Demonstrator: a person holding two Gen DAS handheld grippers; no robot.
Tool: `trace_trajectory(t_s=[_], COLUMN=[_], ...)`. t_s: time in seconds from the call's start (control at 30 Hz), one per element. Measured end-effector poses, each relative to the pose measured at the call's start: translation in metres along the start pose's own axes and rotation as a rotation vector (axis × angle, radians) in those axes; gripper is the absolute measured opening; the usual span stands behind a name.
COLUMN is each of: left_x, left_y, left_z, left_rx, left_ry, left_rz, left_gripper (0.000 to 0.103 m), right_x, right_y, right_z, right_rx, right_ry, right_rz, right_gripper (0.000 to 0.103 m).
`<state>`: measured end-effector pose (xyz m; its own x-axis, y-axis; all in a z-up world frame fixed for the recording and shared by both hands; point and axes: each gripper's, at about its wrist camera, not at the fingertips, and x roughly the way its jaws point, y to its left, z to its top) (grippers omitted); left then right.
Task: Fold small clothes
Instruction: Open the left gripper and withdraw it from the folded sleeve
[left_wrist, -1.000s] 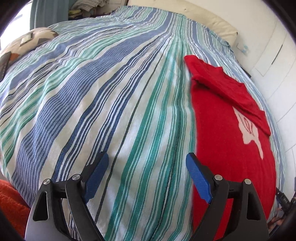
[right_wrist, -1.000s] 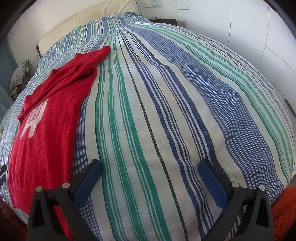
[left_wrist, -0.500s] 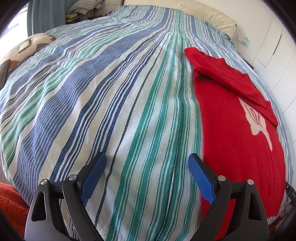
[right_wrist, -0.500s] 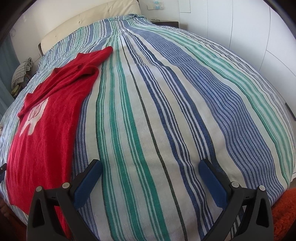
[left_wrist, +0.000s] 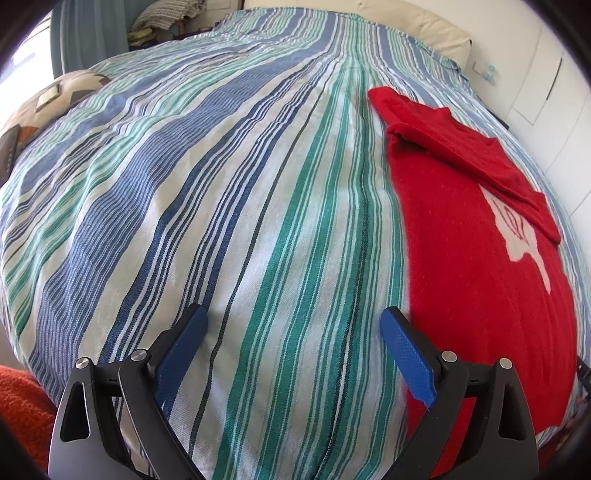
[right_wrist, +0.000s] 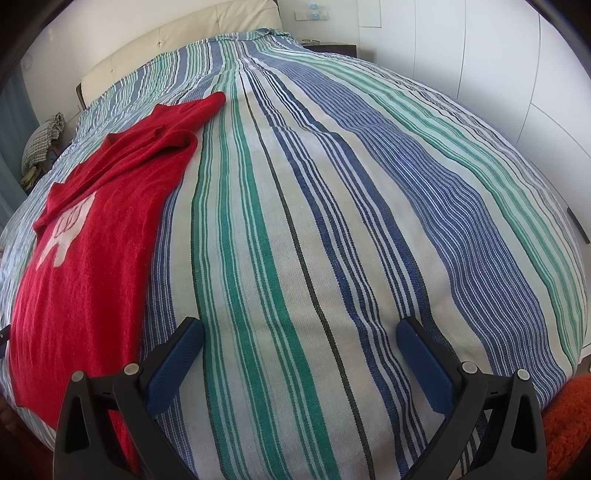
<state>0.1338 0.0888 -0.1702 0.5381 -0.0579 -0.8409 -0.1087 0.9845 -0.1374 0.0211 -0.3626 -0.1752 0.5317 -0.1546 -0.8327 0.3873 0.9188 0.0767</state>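
Note:
A red knit sweater (left_wrist: 476, 236) with a white motif lies flat on the striped bedspread (left_wrist: 221, 184), one sleeve folded across its top. In the left wrist view it is on the right side. In the right wrist view the sweater (right_wrist: 85, 258) is on the left. My left gripper (left_wrist: 294, 325) is open and empty, hovering over the bedspread with its right finger at the sweater's left edge. My right gripper (right_wrist: 300, 336) is open and empty over bare bedspread (right_wrist: 332, 221), to the right of the sweater.
A cream headboard (right_wrist: 177, 48) stands at the far end of the bed. White wardrobe doors (right_wrist: 498, 62) run along the right. A patterned cushion (left_wrist: 55, 96) lies at the left edge. Orange fabric (left_wrist: 18, 406) shows at the near corners.
Both grippers stay open. The left wrist view has shifted slightly, so the sweater sits a bit further right and more of it shows. The right view is almost unchanged.

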Motion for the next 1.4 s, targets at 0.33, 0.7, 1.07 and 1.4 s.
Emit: trace_trajectory(t_s=[0.33,0.7,1.07,1.4], left_x=[0.0005,0.0004,0.0011,0.0010], left_y=[-0.0005,-0.0005,0.0007,0.0001], left_z=[0.0003,0.0005,-0.0001,0.0002], left_rx=[0.001,0.001,0.002,0.002], left_ry=[0.002,0.003,0.004,0.004], left_rz=[0.004,0.003,0.007,0.006], left_gripper=[0.096,0.096,0.097,0.097], right_x=[-0.0001,-0.0002,-0.0004,-0.0004], right_y=[0.0003,0.0006,0.0010,0.0014], right_z=[-0.0002,-0.0004,-0.0007,-0.0009], right_rx=[0.000,0.000,0.000,-0.001], right_ry=[-0.001,-0.001,-0.002,-0.003], right_rz=[-0.001,-0.002,-0.002,-0.003], right_gripper=[0.103,0.103,0.103,0.103])
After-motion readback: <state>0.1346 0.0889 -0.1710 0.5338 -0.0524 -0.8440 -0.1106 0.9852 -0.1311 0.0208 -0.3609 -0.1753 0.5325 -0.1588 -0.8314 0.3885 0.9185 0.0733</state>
